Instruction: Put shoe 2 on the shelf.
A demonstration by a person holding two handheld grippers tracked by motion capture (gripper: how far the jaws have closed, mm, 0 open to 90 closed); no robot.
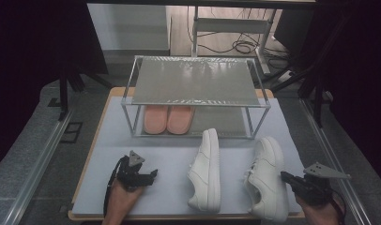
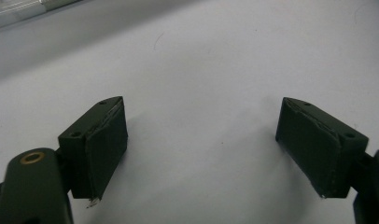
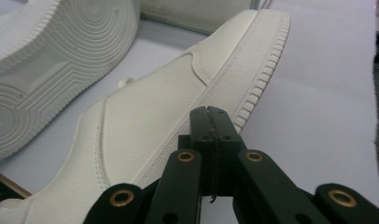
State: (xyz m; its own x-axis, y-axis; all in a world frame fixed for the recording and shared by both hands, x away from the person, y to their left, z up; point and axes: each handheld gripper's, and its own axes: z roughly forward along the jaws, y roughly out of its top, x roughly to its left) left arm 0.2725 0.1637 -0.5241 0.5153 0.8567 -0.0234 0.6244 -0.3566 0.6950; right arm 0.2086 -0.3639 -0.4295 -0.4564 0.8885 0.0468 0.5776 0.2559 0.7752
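Right gripper [image 3: 211, 114]: jaws closed, empty, touching right sneaker [image 1: 267, 176] side.
Left gripper [image 2: 201, 144]: wide open, empty, well left of sneaker.
Next: reopen, straddle sneaker's side wall, squeeze firmly.

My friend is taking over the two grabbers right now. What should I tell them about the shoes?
Left gripper: jaws open, nothing between them, over bare mat.
Right gripper: jaws shut with nothing in them, tips right at the side of the right white sneaker.
Both sneakers lie on their sides on the mat in front of the rack; the left one sits mid-table.
Pink slippers are on the rack's lower shelf.
Left, probably: shelve both sneakers; neither is gripped yet.
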